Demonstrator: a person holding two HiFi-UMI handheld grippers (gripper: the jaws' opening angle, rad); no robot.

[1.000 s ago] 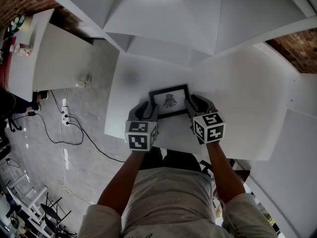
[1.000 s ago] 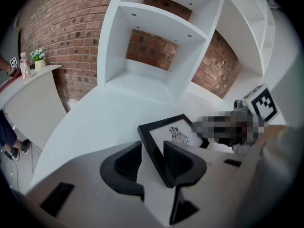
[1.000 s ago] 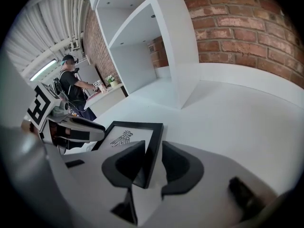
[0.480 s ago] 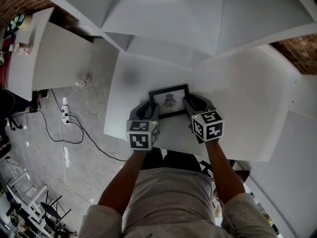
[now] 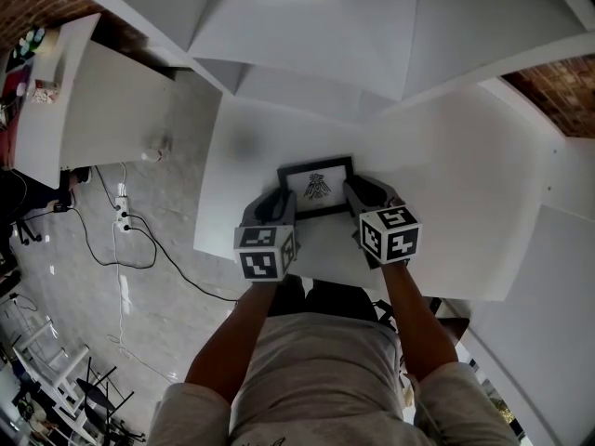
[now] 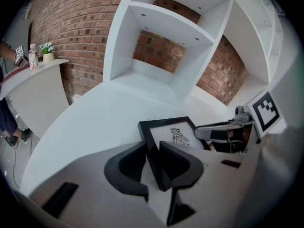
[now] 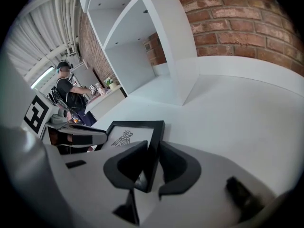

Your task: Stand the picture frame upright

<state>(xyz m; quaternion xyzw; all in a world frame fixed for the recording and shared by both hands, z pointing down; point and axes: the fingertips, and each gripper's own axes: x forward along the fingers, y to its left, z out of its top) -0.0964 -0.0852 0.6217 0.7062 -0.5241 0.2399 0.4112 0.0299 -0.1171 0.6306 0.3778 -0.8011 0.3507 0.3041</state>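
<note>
1. Near the front edge of the white bench [image 5: 446, 184], the picture frame [image 5: 317, 190] sits face up, with one hand-held gripper on each side of it.
2. It is a black rectangular frame around a white sheet bearing a small dark bird-like drawing.
3. The left hand-held gripper [image 6: 152, 151], whose jaws have just been closing, clamps the frame's left rail.
4. The right hand-held gripper [image 7: 153, 151] grasps the right rail.

We have just been closing the jaws of our left gripper [image 6: 152, 152]; they now press on the left edge of the picture frame [image 6: 172, 133], which stands between them. In the head view, our right gripper [image 5: 359, 192] sits slightly further inward on the frame's right edge than a second ago, and the frame's far left corner lies a touch higher in the picture.
</note>
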